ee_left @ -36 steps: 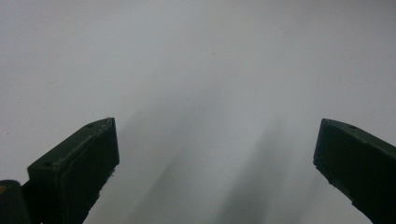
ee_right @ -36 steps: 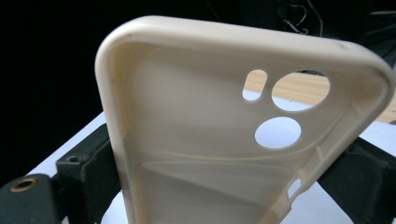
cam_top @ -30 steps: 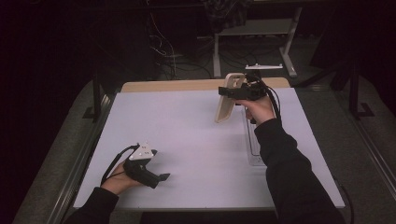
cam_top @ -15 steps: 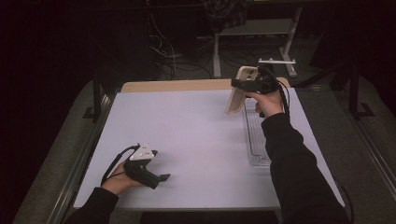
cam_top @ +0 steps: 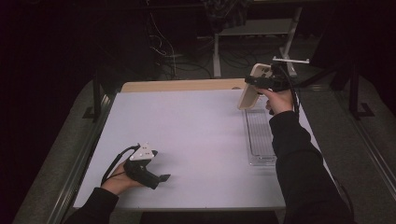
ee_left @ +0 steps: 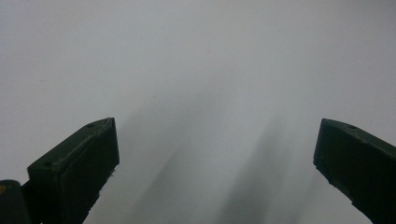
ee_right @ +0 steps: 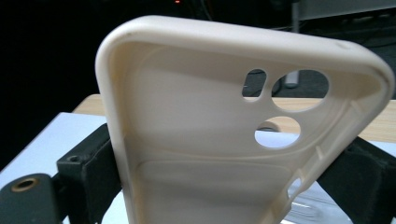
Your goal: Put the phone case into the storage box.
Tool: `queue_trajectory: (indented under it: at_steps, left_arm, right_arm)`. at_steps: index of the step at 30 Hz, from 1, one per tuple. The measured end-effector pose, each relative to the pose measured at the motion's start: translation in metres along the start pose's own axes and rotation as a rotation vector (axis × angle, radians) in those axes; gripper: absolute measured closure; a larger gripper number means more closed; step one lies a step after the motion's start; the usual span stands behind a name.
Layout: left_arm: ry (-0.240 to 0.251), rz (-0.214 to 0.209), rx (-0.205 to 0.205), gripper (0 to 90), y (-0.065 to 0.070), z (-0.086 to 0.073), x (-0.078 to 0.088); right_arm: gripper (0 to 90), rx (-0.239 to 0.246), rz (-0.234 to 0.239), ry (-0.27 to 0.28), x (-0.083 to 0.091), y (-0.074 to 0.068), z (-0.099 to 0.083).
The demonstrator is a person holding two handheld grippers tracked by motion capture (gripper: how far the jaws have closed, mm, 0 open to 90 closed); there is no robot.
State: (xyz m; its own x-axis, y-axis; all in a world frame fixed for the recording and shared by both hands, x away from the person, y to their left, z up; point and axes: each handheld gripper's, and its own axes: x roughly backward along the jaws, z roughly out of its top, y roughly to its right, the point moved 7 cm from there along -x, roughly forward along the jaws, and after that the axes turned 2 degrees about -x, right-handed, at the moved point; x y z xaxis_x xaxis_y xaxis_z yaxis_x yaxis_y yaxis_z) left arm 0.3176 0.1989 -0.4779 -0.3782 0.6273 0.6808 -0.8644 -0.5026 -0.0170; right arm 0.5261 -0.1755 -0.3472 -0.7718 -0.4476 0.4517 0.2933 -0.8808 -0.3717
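Phone case gripped by the right gripper above the far end of the clear tray.

Nearest the person, the left gripper is rested on the white table, well apart from the tray on its left side, with its jaws spread wide and nothing between them; only bare table surface is seen past them in the left gripper view. Farther off, the tray is laid lengthwise along the table's right edge. Beyond and above its far end, the beige case is held upright, its sides clamped between the right gripper's jaws; its hollow inside and camera cut-outs are seen in the right gripper view.
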Motion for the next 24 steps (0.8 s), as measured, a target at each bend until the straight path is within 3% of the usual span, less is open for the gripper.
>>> queue_trajectory:
  at_steps: [9, 20, 24]
  left_arm:
    - [0.002, -0.002, 0.006, 0.0, 0.001, 0.0, 0.0]
    - [-0.005, 0.0, -0.008, 0.0, 0.001, 0.0, 0.001]
    - [0.005, -0.001, 0.004, 0.0, 0.002, 0.001, -0.001]
  right_arm:
    - [7.6, 0.0, -0.076, -0.004, 0.0, 0.019, 0.002]
    - [7.6, 0.01, -0.155, -0.036, -0.004, 0.033, -0.006]
    - [7.6, 0.007, -0.177, -0.061, -0.006, 0.037, -0.013]
